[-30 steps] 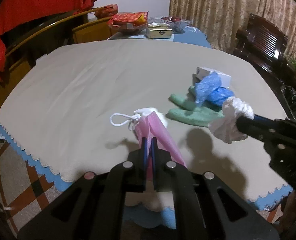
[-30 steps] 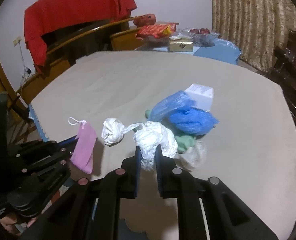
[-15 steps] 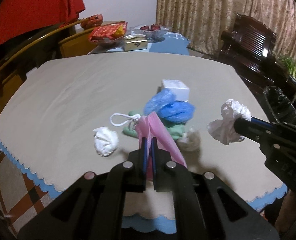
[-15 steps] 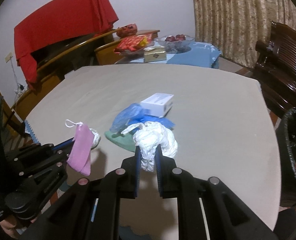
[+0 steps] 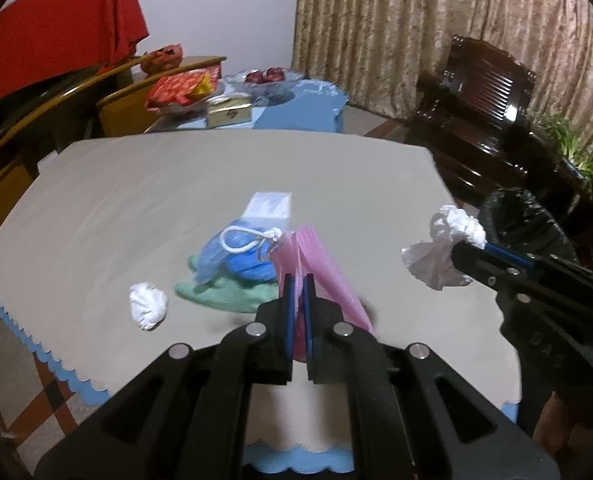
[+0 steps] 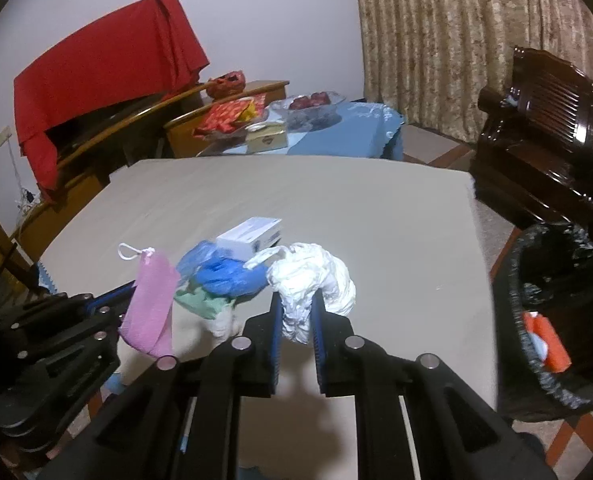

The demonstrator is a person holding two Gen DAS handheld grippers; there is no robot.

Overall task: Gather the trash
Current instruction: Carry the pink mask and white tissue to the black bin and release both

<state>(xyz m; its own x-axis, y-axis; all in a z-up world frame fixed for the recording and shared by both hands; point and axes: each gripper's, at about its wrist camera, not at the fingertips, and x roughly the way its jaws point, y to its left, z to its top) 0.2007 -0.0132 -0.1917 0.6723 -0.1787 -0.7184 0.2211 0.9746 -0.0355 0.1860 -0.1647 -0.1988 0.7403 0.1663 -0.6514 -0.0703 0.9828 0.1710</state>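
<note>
I had the pink pouch [image 5: 316,264] pinched tight in my left gripper [image 5: 297,280], lifted above the table [image 5: 136,200]. My right gripper [image 6: 296,308] was clamped on a crumpled white plastic bag [image 6: 312,280], also held off the cloth. Beneath them lay blue bags [image 6: 224,274] on a green cloth [image 5: 220,294], a white box [image 6: 252,236] and a paper wad [image 5: 148,306]. The black-lined bin [image 6: 552,312] stood just beside the table's right edge.

Matt beige tablecloth [image 5: 144,184], crinkled white plastic bag [image 6: 312,280], glossy bin liner [image 6: 552,288]
</note>
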